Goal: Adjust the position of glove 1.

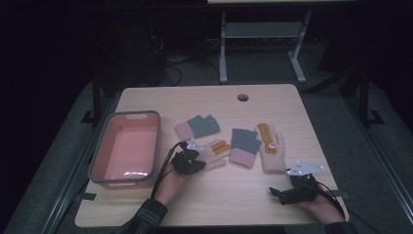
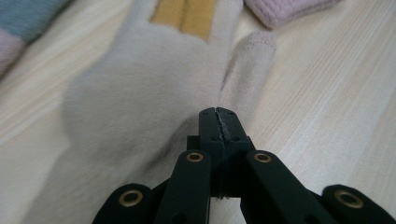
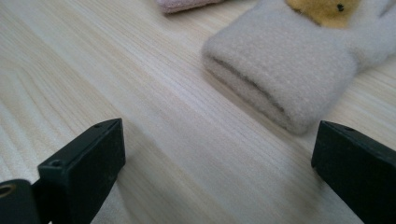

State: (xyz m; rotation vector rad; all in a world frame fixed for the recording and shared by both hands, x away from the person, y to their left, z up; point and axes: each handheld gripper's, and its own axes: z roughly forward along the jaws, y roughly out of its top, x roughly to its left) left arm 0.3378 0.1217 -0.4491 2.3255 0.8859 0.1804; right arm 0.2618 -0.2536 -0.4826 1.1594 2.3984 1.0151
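Bin: pink tub with a grey rim point(image 1: 157, 127), standing at the table's left side.
Left gripper point(image 1: 195, 163): jaws pinched tight together, a fold of the beige glove's cuff caught between them, as the left gripper view shows.
Beige glove point(image 2: 140, 88): soft fleece, cream-beige, orange-yellow patch across the fingers, thumb lying flat on the wood, just right of the bin.
Pink-and-grey gloves: one point(image 1: 197, 126) behind the held glove, another point(image 1: 243, 145) at mid-table.
Second beige glove point(image 1: 271, 146): orange patch, ribbed cuff facing the near edge, touching the mid-table pink-and-grey one.
Right gripper point(image 1: 274, 191): jaws spread wide, nothing between them, low over bare wood point(image 3: 154, 93) near that cuff.
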